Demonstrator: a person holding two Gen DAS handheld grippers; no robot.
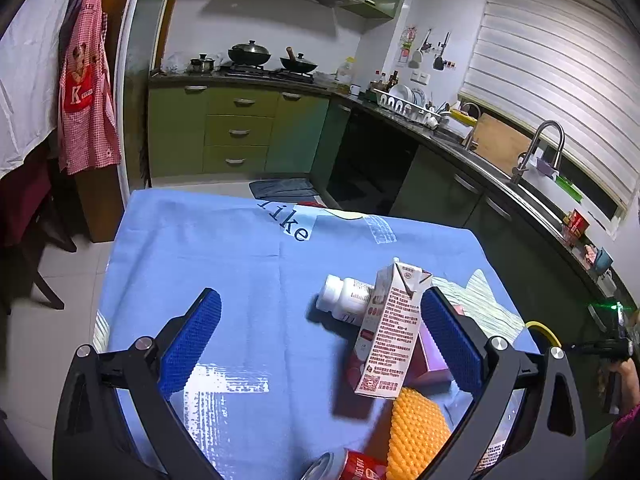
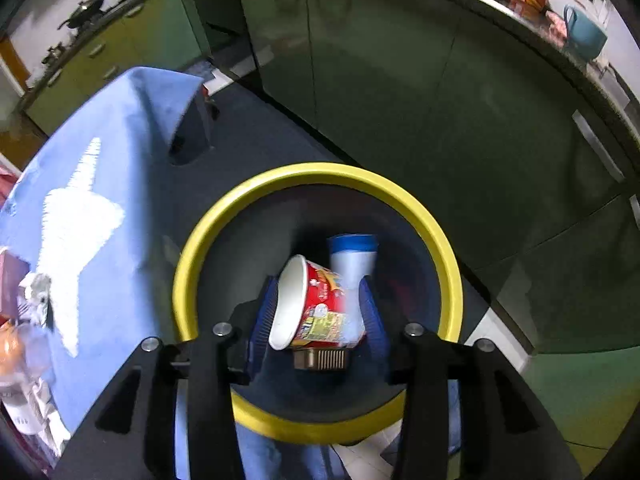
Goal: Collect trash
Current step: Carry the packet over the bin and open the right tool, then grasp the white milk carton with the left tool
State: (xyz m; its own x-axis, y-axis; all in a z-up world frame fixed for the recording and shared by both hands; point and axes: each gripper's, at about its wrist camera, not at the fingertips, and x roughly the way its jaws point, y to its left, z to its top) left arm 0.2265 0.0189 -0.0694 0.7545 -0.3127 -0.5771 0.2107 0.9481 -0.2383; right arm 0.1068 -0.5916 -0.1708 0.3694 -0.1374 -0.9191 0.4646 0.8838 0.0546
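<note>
In the right wrist view my right gripper [image 2: 318, 308] is shut on a red and white instant noodle cup [image 2: 310, 306], held tilted over a dark bin with a yellow rim [image 2: 256, 196]. A blue-capped bottle [image 2: 354, 254] lies inside the bin. In the left wrist view my left gripper [image 1: 320, 316] is open above the blue tablecloth [image 1: 192, 240]. A white and red drink carton [image 1: 390, 330] stands just inside its right finger [image 1: 452, 340]. A white pill bottle [image 1: 346, 296] lies behind the carton. An orange textured object [image 1: 418, 432] and a red can [image 1: 352, 466] lie near the bottom edge.
A pink box [image 1: 434, 360] sits behind the carton. The bin's yellow rim [image 1: 542, 332] shows past the table's right edge. Green kitchen cabinets [image 1: 240, 132], a counter with a sink [image 1: 520, 184] and a chair [image 1: 36, 240] surround the table. More trash lies at the table's edge [image 2: 28, 320].
</note>
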